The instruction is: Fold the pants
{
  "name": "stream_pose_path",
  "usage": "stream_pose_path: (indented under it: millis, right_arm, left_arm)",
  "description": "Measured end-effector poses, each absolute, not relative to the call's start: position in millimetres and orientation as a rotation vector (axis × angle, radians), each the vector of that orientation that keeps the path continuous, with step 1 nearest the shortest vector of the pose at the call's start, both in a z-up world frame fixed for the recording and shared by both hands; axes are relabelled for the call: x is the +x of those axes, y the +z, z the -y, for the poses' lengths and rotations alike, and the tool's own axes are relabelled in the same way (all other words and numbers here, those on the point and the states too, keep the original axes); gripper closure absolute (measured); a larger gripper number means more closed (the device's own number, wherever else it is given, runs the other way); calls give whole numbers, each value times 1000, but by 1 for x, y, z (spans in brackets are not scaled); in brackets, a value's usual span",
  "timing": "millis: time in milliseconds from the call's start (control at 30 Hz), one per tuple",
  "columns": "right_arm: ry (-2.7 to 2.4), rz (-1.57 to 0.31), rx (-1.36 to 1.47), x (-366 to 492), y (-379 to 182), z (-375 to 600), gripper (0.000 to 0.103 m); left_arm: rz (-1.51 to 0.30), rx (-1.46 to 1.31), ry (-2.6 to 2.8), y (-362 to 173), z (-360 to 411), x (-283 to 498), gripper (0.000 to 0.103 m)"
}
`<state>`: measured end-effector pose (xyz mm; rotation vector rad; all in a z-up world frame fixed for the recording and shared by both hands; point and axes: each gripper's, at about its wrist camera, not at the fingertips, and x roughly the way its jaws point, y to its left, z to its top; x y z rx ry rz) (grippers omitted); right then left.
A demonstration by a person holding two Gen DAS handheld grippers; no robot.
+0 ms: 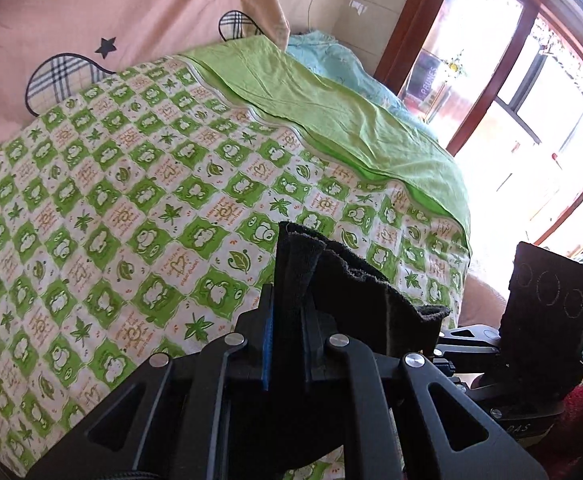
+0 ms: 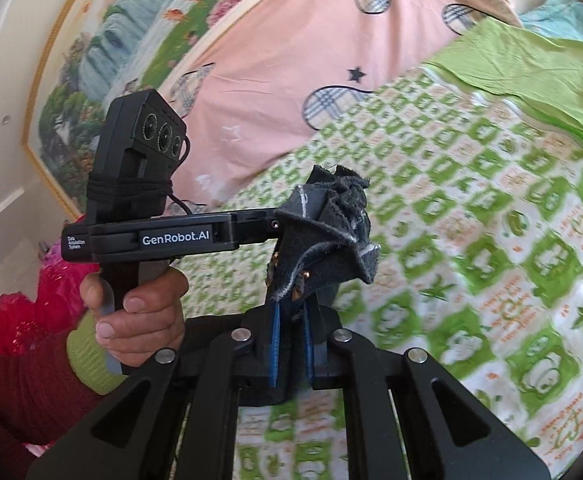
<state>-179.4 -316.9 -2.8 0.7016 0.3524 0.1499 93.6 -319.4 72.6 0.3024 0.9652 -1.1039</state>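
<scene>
Clamped between the closed jaws of the right gripper (image 2: pixel 291 332) and the left gripper (image 1: pixel 291 312), the dark pants (image 2: pixel 327 232) are bunching up in mid-air above the bed (image 1: pixel 139 200), near its window-side edge. Both pinches are catching only crumpled hem, so I judge the cloth could slip or unfold crooked while being spread. No containers are showing.

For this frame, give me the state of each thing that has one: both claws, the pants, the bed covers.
Left claw: shut on pants.
Right claw: shut on pants.
Pants: bunched, held in both claws, lifted off the bed.
Frog-print sheet: spread flat.
Green cloth: spread out, slightly wrinkled.
</scene>
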Motion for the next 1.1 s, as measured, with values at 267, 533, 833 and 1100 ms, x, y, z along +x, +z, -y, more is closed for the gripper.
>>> stream_pose_path:
  millis: [267,533,833,1100]
  right_arm:
    - [304,-373,620,-152,14,269,92]
    - [400,-467,572,-123,0,225,92]
    - [439,-555,538,-97,-21,191,92]
    - [461,-646,505,-83,-38,169,84]
  left_arm:
    - [-915,203,-1004,91,240,89,94]
    - [-952,114,-870,66,170,91,94]
    - [-1013,5,-764,30,123,95,94]
    - [-1094,-80,-674,-3,87,96,95]
